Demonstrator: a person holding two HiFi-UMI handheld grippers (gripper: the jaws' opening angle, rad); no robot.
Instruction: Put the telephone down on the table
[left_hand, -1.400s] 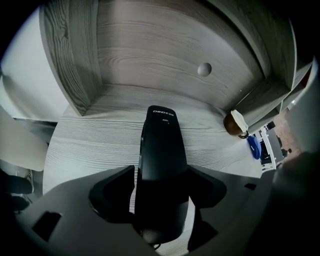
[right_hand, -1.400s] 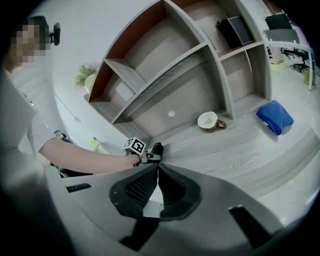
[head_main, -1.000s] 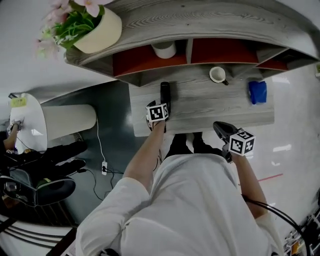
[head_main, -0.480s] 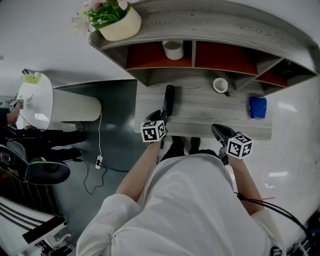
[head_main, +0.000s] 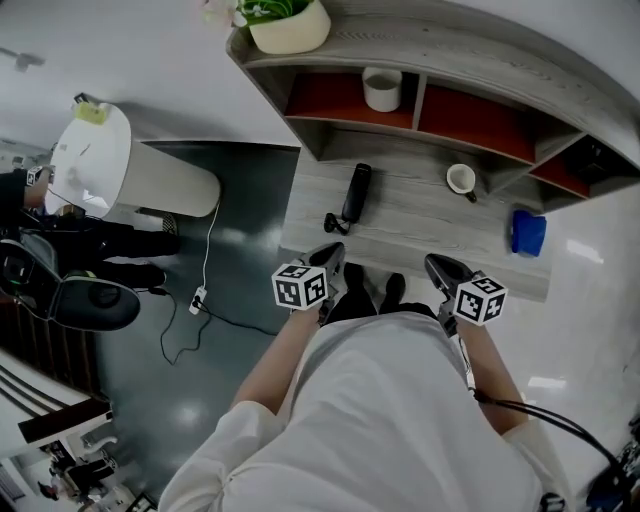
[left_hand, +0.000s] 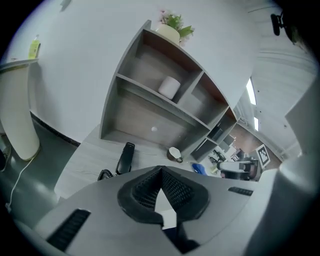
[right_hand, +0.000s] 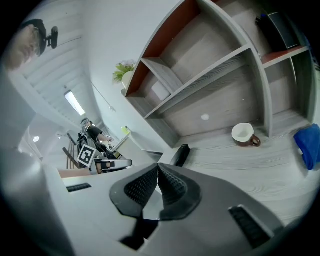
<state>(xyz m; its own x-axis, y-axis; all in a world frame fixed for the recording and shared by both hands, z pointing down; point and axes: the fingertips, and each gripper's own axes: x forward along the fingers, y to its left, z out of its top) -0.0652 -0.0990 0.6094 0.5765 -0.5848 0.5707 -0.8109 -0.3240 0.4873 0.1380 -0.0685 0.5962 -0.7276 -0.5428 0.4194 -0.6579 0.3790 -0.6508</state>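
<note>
Grey wood-grain counter (head_main: 440, 230) below a shelf unit (head_main: 470, 70) carries the telephone (head_main: 356, 192), a slim black handset lying flat near the left edge, its coiled cord (head_main: 333, 222) at the near end. Left gripper (head_main: 331, 257) and right gripper (head_main: 441, 268) hover at the near edge, well apart from it, fingers pressed together, holding nothing.

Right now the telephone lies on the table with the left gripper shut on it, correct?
No. The telephone lies on the table, but the left gripper is shut on nothing and stands apart from it, as the left gripper view shows.
</note>
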